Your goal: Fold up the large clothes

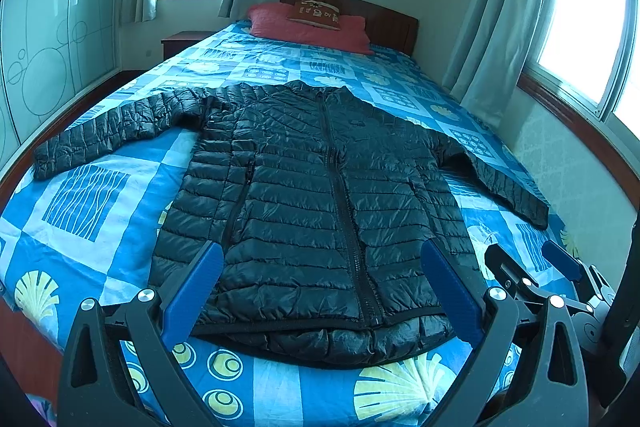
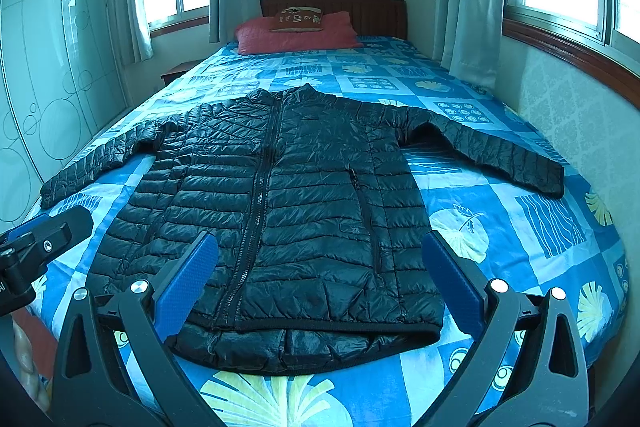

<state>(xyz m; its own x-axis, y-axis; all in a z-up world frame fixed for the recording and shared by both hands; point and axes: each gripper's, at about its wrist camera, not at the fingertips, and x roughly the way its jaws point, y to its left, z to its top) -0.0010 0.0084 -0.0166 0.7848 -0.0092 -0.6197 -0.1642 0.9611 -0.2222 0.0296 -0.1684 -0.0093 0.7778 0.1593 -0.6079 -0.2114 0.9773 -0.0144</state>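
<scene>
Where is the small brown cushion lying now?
The small brown cushion lies on the red pillow at the far end of the bed, against the wooden headboard, beyond the black jacket in both views.

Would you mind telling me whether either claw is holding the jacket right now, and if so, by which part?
Nothing is held. The left claw and right claw are both open, hovering near the hem of the black jacket, which lies flat on the bed.
</scene>
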